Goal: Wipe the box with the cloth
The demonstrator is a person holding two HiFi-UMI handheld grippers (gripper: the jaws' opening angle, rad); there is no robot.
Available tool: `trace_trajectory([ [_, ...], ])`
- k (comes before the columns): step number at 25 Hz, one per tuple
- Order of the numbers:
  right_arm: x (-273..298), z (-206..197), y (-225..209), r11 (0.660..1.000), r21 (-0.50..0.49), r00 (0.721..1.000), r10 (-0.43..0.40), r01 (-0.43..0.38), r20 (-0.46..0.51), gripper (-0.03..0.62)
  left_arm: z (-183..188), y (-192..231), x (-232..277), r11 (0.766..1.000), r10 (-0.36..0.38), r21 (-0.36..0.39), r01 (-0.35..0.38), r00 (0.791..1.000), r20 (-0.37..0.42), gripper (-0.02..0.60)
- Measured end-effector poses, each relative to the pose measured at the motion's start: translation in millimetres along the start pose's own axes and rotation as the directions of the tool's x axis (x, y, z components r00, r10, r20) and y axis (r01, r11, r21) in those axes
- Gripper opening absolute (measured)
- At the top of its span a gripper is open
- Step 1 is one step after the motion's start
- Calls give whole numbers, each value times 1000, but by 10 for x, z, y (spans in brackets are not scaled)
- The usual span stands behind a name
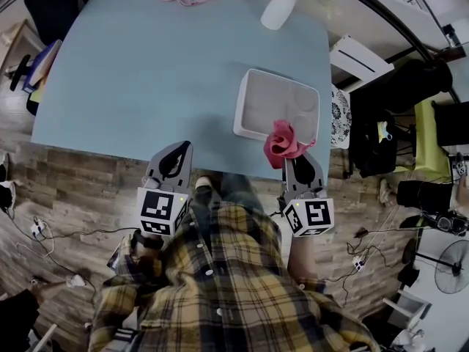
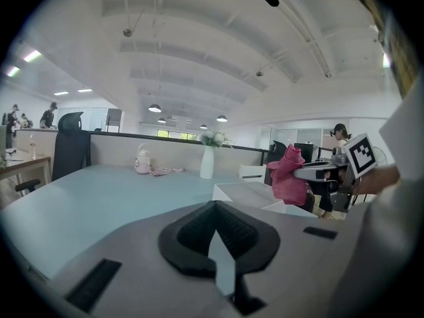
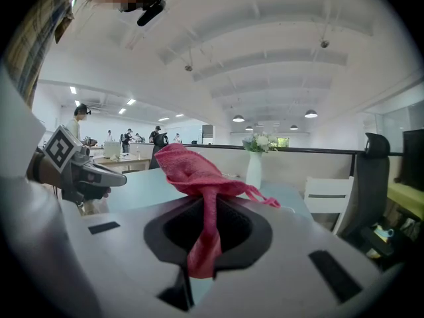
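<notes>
- Counter point(image 1: 146, 72): pale blue, smooth, matt, rounded corners. Office room w/ wood-look floor, cables lying on it near the person's feet.
- Box point(image 1: 276, 103): sits on the counter's right side, close to the near edge and just ahead of the right gripper point(image 1: 299, 160). White, shallow, open-topped, rounded corners, w/ moulded recesses inside. Looks like rigid smooth plastic, prob. light.
- Cloth point(image 1: 284, 141): red-pink, soft, nubbly weave. It is bunched in a loose lump over the box's near right corner. Contact w/ the box: cannot tell.
- Right fingers point(image 3: 165, 237): closed on the cloth, w/ a thin twisted strand pinched between the black pads. One tail hangs below the pads and the bulk stands above.
- Left gripper point(image 1: 176, 151): at the near counter edge, well left of the box. Its fingers point(image 2: 182, 244) are closed w/ nothing between them.
- Risk 1: the grip is on a narrow strand only. Drag across the box could pull the cloth out of the pads.
- Risk 2: the cloth is balled, not spread. The wiping face is small, so coverage would be patchy and the recesses missed.
- Risk 3: light box on a slick counter, near the edge and not braced by the left gripper. A push toward the person could slide it off, and a sideways stroke could spin it.
- Risk 4: hard finger tips sit just behind the soft lump. Pressing too low would scrape plastic on plastic.
- Vase point(image 1: 278, 7): white, glossy, at the far edge, well apart from the box. Low risk unless the box is shoved far fwd.
</notes>
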State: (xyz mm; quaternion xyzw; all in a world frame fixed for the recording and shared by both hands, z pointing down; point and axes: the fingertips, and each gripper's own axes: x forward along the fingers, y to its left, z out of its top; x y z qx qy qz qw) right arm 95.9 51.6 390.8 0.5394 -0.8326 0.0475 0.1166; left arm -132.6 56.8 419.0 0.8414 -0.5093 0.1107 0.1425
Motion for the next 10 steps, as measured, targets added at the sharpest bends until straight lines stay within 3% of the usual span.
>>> trace_trajectory([
  [10,-65,-38,-118,1000,9,1000,-18,18,-1,41,26,-73,57,1000,0,5,0,1000,4,-9],
])
